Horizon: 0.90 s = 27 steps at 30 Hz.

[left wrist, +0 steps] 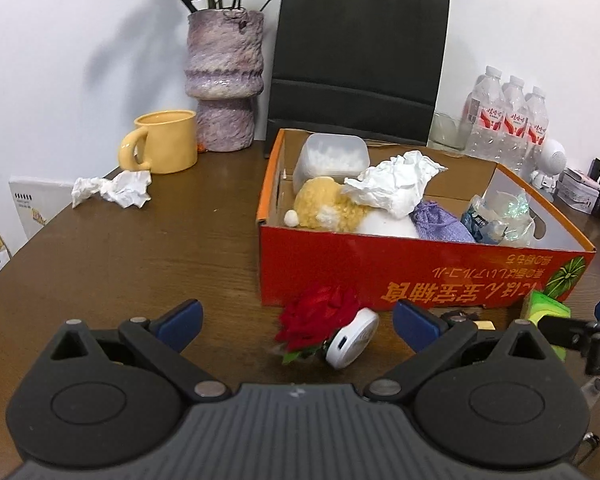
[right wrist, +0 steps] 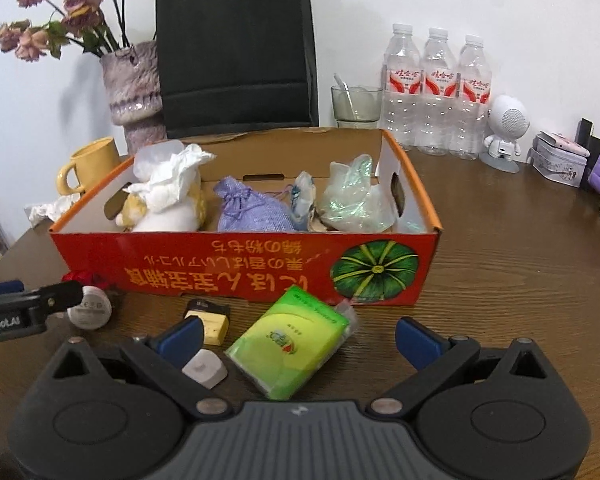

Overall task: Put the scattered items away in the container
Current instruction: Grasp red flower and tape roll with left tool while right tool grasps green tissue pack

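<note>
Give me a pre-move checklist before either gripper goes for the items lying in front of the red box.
1. Left gripper open, empty: ok.
2. Right gripper open, empty: ok.
3. Red rose and white round device lie between the left fingers, touching each other; clean single grasp: not ok.
4. Green tissue pack lies between the right fingers, flat on the table: ok.
5. Red box has room near its middle: ok.
6. Crumpled tissue beside the yellow mug, still outside the box: not ok.
</note>
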Available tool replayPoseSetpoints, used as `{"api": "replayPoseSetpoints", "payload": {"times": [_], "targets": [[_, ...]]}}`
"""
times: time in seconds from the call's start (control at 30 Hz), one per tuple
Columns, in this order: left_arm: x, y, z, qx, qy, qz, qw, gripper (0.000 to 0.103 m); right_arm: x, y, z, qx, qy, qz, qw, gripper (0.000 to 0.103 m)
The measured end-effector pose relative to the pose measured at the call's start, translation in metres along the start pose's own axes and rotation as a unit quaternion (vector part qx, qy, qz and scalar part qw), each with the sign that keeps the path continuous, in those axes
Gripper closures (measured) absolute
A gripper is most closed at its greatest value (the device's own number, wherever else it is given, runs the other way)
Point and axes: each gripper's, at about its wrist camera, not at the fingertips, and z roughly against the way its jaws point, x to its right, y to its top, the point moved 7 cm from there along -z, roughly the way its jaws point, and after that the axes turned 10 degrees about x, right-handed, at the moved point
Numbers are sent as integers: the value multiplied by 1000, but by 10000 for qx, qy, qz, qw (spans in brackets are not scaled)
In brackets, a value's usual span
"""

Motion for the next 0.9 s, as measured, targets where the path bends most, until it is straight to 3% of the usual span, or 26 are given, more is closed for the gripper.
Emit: {"api": "replayPoseSetpoints", "payload": {"times": [0.13, 0.17, 0.23, 0.27, 0.3, 0.33, 0.9], "targets": [[11, -5, -14, -105, -44, -175, 9998, 0, -2, -6, -17, -209, -221, 5, 9995, 9], [12, -8, -16, -135, -56, -259, 9996, 3, -2, -8, -20, -267, -242, 27, 9993, 16], [12, -14, -18, -208, -57, -307, 9993, 22, -3, -11, -20, -287, -123, -19, 9995, 34], [10, -17, -19, -263, -120, -261, 9992, 42, -2, -11, -18, -260, -80, -81, 9996, 45], [8, -18, -18, -299, -205, -183, 9992, 46, -1, -10, -15, -210, -90, -103, 9997, 56], [5, -18, -16, -285, -272, -90, 9992, 46, 1, -9, -11, -142, -89, -100, 9998, 58], [-6, -13, 2, -50, -373, 160, 9992, 48, 11, -4, 15, 235, 379, -468, 9979, 62]]}}
